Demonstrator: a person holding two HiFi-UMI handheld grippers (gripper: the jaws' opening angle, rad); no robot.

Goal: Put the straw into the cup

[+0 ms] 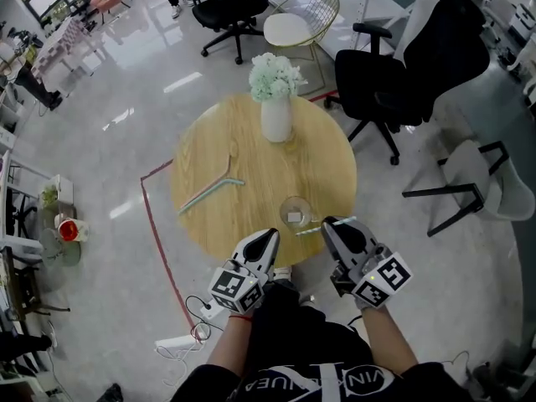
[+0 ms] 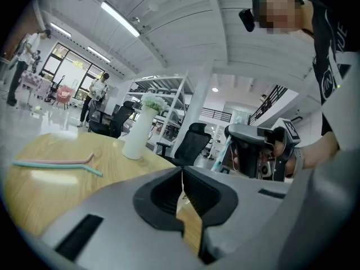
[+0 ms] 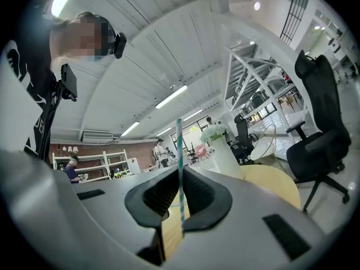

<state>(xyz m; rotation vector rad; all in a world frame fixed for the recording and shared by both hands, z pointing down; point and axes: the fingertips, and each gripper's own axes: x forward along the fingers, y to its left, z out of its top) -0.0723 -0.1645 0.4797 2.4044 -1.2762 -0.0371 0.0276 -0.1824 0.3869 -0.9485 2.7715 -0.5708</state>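
Observation:
A clear cup (image 1: 295,212) stands on the round wooden table (image 1: 218,149), near its front edge. My right gripper (image 1: 330,224) is just right of the cup, shut on a teal-and-white striped straw (image 1: 323,226) that lies across its tips. In the right gripper view that straw (image 3: 179,151) stands upright between the jaws of the right gripper (image 3: 180,179). My left gripper (image 1: 271,235) hovers at the table's front edge, left of the cup, jaws together on nothing. The left gripper view shows the left gripper (image 2: 181,176) the same way, with the right gripper (image 2: 246,151) beside it.
A pink and a blue bent straw (image 1: 209,191) lie on the table's left half. A white vase with pale flowers (image 1: 275,107) stands at the far side. Black office chairs (image 1: 402,74) and a white chair (image 1: 490,182) stand around the table. Red tape marks the floor (image 1: 155,241).

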